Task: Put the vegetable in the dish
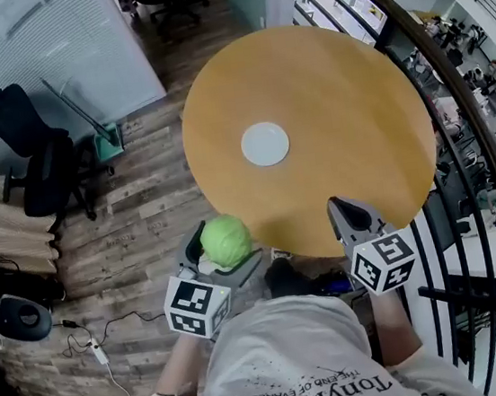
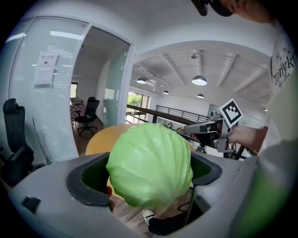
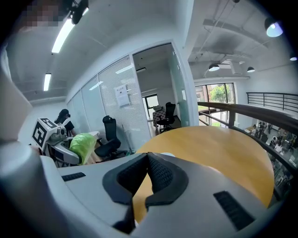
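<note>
Head view: your left gripper (image 1: 224, 252) holds the cabbage (image 1: 225, 239) just off the worktop (image 1: 322, 74) edge, with the dish (image 1: 264, 143) well ahead. You seem mid-carry; next, reach forward over the dish.

Left gripper view: jaws clamp the round, pale-green, ribbed cabbage.

Right gripper view: your right gripper (image 3: 146, 174) has its jaws pressed together, empty.

A round, tan wooden surface (image 1: 334, 91) stands on a plank floor (image 1: 142, 216). One small white dish (image 1: 265, 143) lies flat on the surface, just off centre toward nine o'clock.
</note>
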A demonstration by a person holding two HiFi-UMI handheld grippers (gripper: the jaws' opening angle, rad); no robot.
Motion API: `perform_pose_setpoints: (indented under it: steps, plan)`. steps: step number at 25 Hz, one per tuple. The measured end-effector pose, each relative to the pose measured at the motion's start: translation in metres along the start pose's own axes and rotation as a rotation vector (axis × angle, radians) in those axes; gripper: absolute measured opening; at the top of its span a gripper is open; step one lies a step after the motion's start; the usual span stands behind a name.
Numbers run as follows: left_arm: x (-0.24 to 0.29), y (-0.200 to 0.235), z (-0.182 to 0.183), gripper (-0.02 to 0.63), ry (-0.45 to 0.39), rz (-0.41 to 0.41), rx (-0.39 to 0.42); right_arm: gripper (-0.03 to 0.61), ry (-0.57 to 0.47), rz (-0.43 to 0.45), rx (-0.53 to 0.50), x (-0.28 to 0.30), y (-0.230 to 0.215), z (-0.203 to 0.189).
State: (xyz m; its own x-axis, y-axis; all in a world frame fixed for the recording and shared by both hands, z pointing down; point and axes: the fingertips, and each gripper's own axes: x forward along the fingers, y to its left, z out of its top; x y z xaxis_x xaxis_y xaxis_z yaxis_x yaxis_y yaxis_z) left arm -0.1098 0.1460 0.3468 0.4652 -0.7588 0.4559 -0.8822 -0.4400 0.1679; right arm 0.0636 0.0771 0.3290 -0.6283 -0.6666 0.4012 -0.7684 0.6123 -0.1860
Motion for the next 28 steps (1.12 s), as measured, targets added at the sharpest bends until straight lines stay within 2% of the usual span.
perform_pose_setpoints:
  steps: [4,11,19,28]
  plan:
    - [0.037,0.007,0.027,0.503,0.018,-0.008,-0.016,0.016,0.004,0.007,0.007,0.021,-0.034,0.024]
    - [0.087,0.017,0.047,0.503,0.045,-0.011,-0.006,0.017,0.033,0.025,0.039,0.048,-0.075,0.024]
    - [0.113,0.041,0.069,0.503,0.079,-0.023,0.009,0.016,0.056,0.013,0.081,0.075,-0.090,0.033]
    - [0.127,0.052,0.076,0.503,0.120,-0.085,0.047,0.017,0.045,-0.063,0.111,0.077,-0.095,0.040]
